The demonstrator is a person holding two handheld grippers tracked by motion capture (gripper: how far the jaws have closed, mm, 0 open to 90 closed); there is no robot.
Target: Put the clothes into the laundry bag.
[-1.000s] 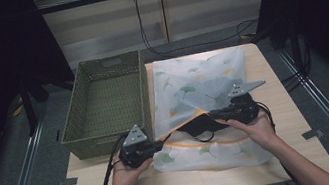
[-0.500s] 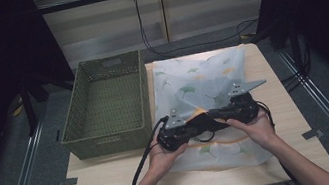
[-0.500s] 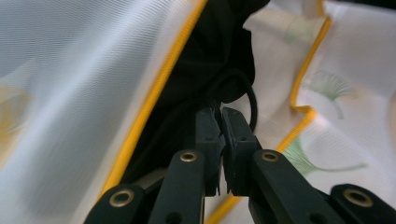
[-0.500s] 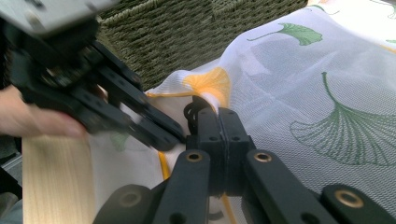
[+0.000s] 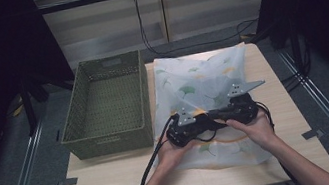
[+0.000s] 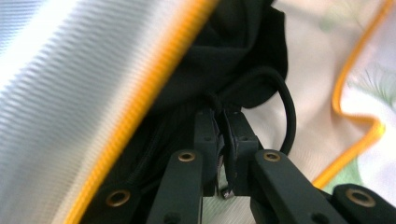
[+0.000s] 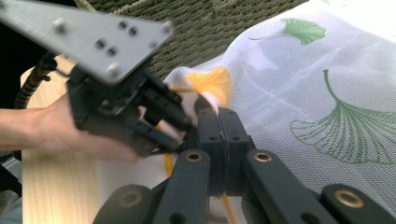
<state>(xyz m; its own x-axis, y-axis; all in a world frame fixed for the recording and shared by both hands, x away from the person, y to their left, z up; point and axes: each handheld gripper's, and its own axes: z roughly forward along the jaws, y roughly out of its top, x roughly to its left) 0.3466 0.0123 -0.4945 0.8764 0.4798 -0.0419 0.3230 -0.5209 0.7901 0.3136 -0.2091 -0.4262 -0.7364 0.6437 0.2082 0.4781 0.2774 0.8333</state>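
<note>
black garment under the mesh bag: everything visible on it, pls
The black garment is soft, matte, dark fabric, crumpled in folds, with a thin black cord loop curving off it. It lies on the table, tucked against the white mesh laundry bag with green leaf print and orange trim, which partly covers it. The left gripper is shut on a pinch of the fabric near the cord. In the high view it shows as a dark patch between the two grippers. Its type can't be told.

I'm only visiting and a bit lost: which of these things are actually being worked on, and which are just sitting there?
In use:
- white leaf-print cloth
- black drawstring bag
- left gripper, shut on the bag's cord
- right gripper, pinching the cloth's edge

Lying about:
- green woven basket
- wooden table
</note>
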